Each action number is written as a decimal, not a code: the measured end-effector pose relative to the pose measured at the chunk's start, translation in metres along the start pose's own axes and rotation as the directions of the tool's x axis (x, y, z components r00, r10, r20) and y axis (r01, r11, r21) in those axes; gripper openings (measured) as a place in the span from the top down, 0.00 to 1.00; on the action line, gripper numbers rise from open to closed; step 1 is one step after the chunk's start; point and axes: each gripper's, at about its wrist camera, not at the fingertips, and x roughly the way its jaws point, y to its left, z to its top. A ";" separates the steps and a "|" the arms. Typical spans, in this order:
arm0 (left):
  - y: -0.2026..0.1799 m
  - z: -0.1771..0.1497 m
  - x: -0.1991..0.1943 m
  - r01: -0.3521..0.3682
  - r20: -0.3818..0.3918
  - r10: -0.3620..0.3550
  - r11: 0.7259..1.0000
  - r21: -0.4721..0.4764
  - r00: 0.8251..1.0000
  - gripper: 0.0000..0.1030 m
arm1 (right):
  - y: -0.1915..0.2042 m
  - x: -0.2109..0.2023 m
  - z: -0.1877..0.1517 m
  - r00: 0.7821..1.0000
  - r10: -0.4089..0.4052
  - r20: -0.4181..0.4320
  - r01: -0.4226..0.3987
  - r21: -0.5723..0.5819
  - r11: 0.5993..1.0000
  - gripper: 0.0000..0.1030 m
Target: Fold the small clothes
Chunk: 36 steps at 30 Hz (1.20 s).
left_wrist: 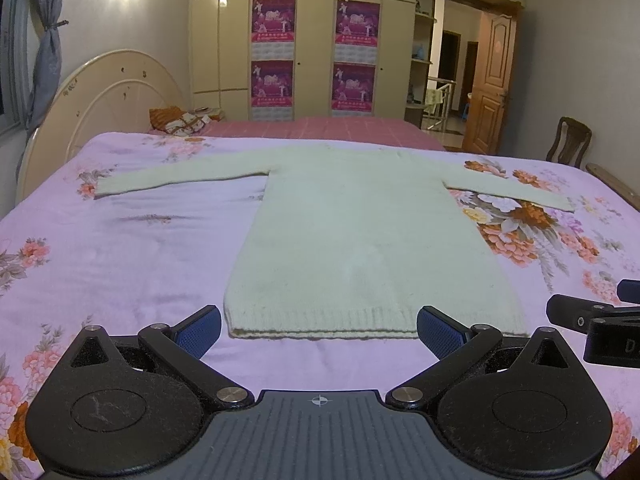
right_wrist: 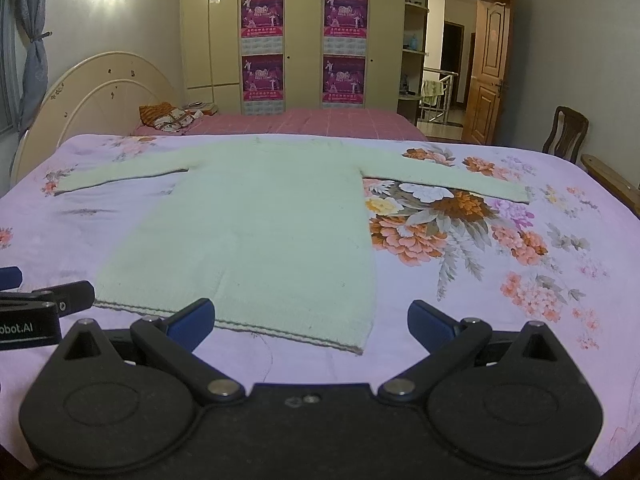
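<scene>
A bed (left_wrist: 120,248) fills the near field in both views, covered by a lilac floral sheet (right_wrist: 500,240). A second bed (left_wrist: 340,128) with a pink cover stands behind it, against a cream headboard (left_wrist: 112,96). A wardrobe (left_wrist: 312,40) with four magenta posters occupies the far wall; a brown door (left_wrist: 492,80) stands open at the right, and a wooden chair (left_wrist: 568,140) sits just beside the bed's far right corner. A sweater (left_wrist: 360,232), pale green knit, lies flat on the sheet with its body centred, both sleeves spread out sideways and its ribbed hem toward the cameras. No fold is present in it. The left tongs (left_wrist: 319,330) are spread wide and empty, positioned low at the hem: the blue pads (left_wrist: 200,328) bracket the hem's left portion without gripping it. The right tongs (right_wrist: 311,324) are likewise spread wide and empty, at the hem's right corner; the left pad lies over the hem edge, while the right pad is over bare sheet, clear of the sweater. Each tool shows at the edge of the other's view, so the two sit near each other along the hem. Whether any pad touches the fabric cannot be determined.
</scene>
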 end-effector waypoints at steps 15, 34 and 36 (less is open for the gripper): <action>0.000 -0.002 0.002 -0.019 -0.002 0.019 1.000 -0.012 1.000 0.00 | 0.003 0.001 0.000 1.000 0.001 0.001 -0.001 -0.006 1.000 0.01; -0.002 -0.004 0.003 -0.014 -0.012 0.014 1.000 -0.009 1.000 0.00 | 0.002 -0.001 0.001 1.000 0.002 -0.001 -0.002 -0.001 1.000 0.01; -0.002 -0.004 0.003 -0.014 -0.012 0.014 1.000 -0.008 1.000 0.00 | 0.002 -0.001 0.000 1.000 0.002 -0.002 -0.002 -0.001 1.000 0.01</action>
